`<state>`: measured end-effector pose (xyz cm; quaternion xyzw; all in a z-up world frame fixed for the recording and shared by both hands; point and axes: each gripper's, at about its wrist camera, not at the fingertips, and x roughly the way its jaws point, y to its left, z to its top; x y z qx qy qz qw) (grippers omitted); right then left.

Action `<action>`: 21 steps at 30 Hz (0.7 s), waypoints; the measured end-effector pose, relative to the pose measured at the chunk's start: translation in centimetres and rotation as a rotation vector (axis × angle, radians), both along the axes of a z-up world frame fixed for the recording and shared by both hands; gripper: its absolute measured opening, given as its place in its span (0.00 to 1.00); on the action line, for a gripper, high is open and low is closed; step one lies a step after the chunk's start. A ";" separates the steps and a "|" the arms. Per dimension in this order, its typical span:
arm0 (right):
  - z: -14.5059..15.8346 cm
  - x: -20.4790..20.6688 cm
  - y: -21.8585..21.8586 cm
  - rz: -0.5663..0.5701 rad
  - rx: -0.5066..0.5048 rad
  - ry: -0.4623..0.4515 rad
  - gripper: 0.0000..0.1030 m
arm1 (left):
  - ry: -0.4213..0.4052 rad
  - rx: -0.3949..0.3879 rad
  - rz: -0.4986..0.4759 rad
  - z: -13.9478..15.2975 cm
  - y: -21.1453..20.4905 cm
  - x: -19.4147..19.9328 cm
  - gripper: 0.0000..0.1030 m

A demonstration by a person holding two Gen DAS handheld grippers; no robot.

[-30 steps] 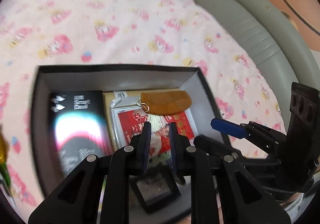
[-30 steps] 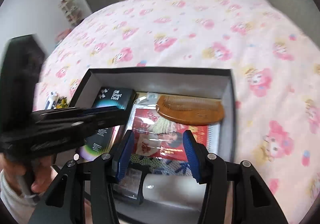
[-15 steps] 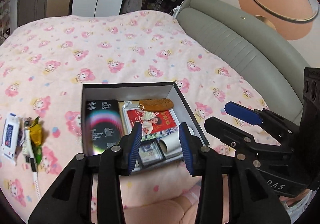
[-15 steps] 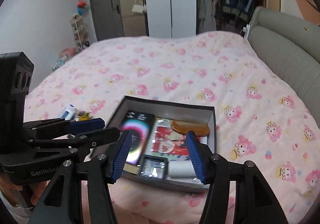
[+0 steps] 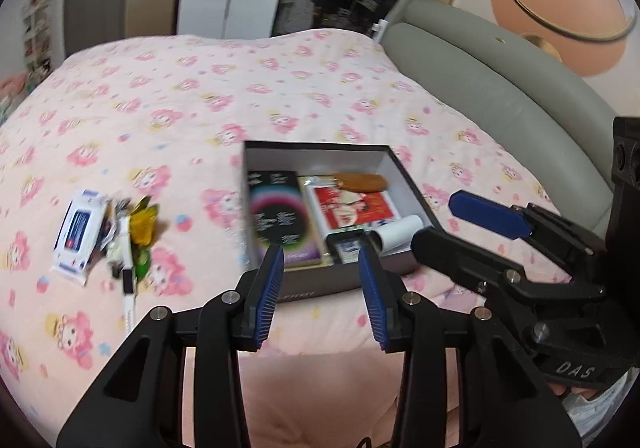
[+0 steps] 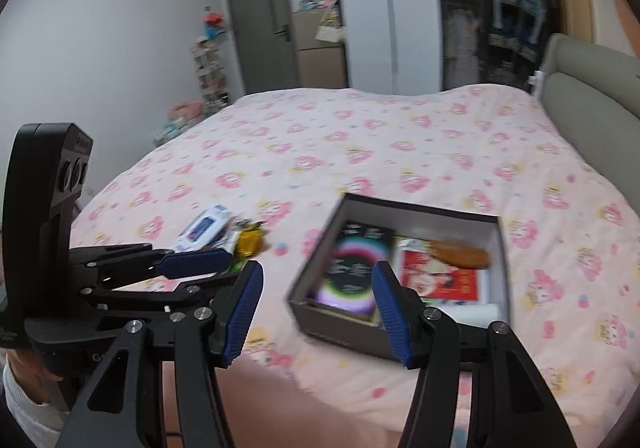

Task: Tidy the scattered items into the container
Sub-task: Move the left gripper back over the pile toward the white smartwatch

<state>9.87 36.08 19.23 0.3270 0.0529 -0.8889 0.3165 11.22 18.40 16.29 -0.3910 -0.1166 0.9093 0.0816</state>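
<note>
Lettering "DAS" marks the right gripper [image 5: 480, 224] where the left wrist view catches it; print on the black pack [image 5: 276, 217] in the box [image 5: 320, 284] is blurred beyond reading. Both the left gripper [image 5: 320, 294] and the right hang released and empty above the bedspread [image 5: 240, 95], pulled back from the box they hovered over a second ago. A comb [image 5: 360, 181], red packet [image 5: 352, 207] and white roll [image 5: 400, 234] lie inside. Loose items [image 5: 104, 236] remain left of it.
</note>
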 end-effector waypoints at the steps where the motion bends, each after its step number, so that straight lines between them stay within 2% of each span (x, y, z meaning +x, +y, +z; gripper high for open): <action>1: -0.1 0.2 -0.8 0.025 -0.004 -0.004 0.52 | -0.004 0.009 0.016 -0.1 -0.8 0.3 0.38; 9: -0.3 0.6 -8.5 0.208 0.000 -0.036 0.51 | -0.008 0.035 0.188 -1.0 -8.2 2.9 0.38; 13: -0.5 0.3 -12.1 0.284 0.021 -0.016 0.51 | 0.000 0.057 0.290 -1.8 -11.9 4.0 0.38; 15: -0.8 -1.0 -13.1 0.268 0.027 -0.016 0.51 | -0.014 0.075 0.330 -3.0 -13.7 4.3 0.38; 21: -3.3 -5.0 -16.0 0.262 0.056 -0.115 0.51 | -0.056 0.123 0.440 -6.4 -18.7 5.0 0.37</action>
